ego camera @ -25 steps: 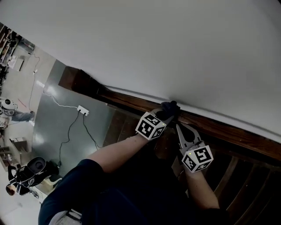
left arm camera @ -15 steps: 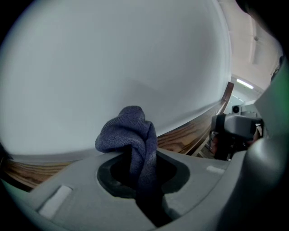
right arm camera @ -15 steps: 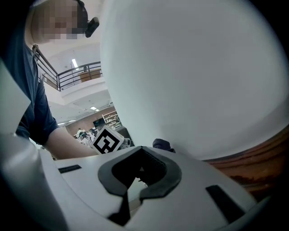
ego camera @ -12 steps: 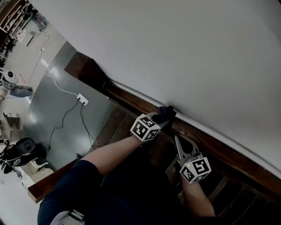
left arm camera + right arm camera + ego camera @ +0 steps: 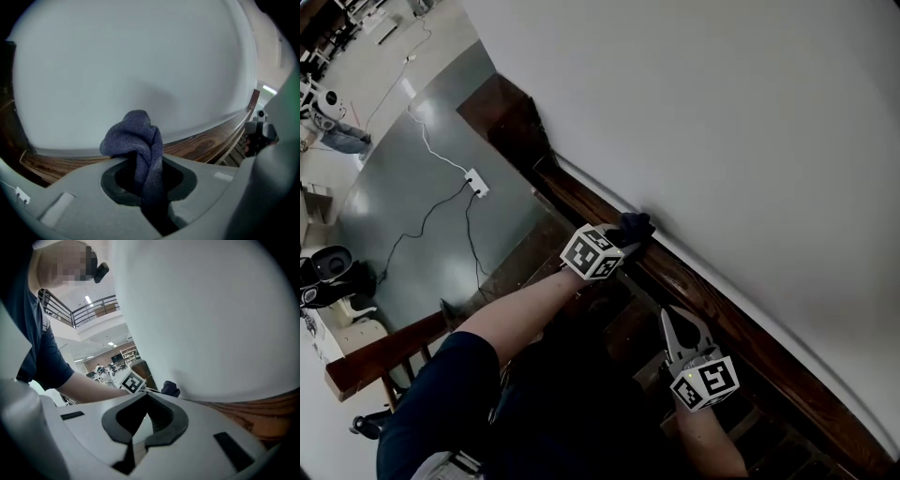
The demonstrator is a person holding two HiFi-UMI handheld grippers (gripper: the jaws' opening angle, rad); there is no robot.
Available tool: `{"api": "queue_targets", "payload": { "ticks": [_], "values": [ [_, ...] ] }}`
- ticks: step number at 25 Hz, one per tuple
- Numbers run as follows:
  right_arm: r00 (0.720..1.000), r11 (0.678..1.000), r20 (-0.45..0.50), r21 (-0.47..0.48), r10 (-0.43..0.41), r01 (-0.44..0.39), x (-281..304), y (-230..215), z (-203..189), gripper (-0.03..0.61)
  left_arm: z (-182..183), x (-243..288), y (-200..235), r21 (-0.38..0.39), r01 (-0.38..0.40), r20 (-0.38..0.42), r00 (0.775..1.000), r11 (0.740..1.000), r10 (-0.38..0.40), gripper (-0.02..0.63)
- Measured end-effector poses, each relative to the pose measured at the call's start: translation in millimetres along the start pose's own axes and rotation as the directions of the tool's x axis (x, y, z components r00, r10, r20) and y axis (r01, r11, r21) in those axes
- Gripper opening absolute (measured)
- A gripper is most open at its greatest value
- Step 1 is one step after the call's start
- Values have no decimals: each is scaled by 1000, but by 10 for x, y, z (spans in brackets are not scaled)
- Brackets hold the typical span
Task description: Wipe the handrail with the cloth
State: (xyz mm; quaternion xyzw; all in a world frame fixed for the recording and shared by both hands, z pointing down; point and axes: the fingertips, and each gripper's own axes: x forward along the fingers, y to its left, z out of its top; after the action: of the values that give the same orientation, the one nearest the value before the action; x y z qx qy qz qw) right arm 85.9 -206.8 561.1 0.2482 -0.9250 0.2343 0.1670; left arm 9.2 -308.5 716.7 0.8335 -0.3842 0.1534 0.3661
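dark blue-grey cloth, coarse and knitted in weave, is bunched into a twisted knot that rises above the left gripper, whose jaws are clamped on its lower fold. the knot sits on top of the wooden handrail, right where the rail meets the white wall. the rail is dark brown and glossy with a streaked grain. it slants along the wall from a dark post at the upper left down to the lower right. the right gripper hangs further down the rail, near its front face and well apart from the cloth. its jaws are drawn together with nothing between them. below the rail, a grey floor carries a white power strip with trailing cables.
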Motion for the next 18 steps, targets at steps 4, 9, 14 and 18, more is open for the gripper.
{"api": "queue_targets", "payload": {
  "ticks": [4,9,14,18],
  "values": [
    [999,999,-30,-18,39,-40,150,94,-92,8,-83,-65,404,-21,-44,-5,999,999,44,77],
    [998,998,-42,-26,56,-57,333,64,-159,8,-120,-84,834,-39,-78,-23,997,996,77,78],
    [998,998,-35,-20,55,-55,453,23,-178,8,-166,-70,1014,-55,-109,-38,993,992,107,77],
    [998,998,-18,-34,53,-54,296,79,-86,8,-145,-65,760,-76,-100,-45,994,992,97,77]
  ]
}}
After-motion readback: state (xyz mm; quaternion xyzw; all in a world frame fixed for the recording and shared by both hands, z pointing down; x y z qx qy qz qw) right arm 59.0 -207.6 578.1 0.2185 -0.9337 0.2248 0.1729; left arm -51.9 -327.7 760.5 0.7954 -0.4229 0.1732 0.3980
